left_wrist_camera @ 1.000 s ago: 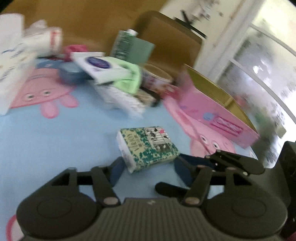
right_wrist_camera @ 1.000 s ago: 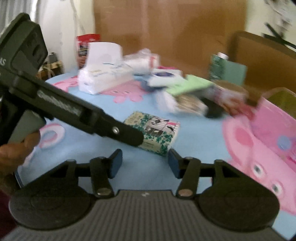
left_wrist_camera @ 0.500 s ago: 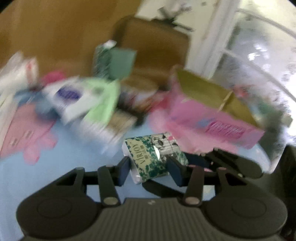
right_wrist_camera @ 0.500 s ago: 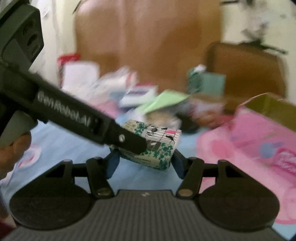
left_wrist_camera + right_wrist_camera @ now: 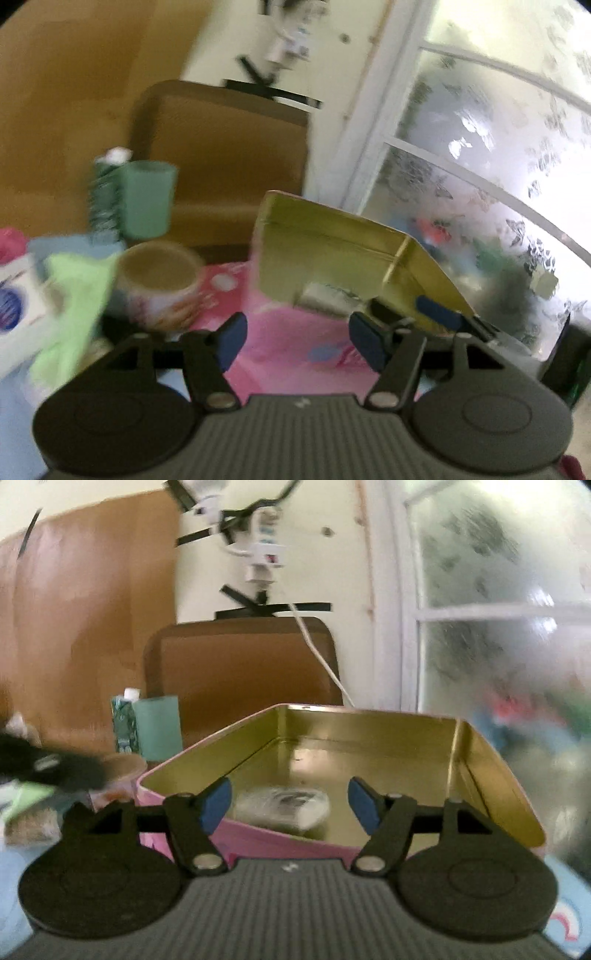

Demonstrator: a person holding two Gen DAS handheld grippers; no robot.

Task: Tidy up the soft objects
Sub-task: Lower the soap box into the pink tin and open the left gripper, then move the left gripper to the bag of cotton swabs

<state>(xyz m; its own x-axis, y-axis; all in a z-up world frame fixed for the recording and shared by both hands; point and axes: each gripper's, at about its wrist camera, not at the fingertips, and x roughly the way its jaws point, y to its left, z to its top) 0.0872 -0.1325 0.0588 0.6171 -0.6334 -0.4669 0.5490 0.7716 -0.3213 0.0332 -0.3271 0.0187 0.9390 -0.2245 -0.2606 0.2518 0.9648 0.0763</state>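
Left gripper (image 5: 297,341): your jaws have just been opening and stand apart with nothing between the blue pads; only the pink front of the tin shows through the gap.
Right gripper (image 5: 290,805): your jaws have just been opening too; they are wide and grip nothing.
Tissue pack (image 5: 282,806): it lies blurred on the gold floor of the tin, near the front wall, apart from both your grippers.
Pink tin (image 5: 491,760): open-topped, pink outside, gold inside, directly ahead of you.
Paper cup (image 5: 160,278): upright, left of the tin.
Green cloth (image 5: 75,299): heaped left of the cup.
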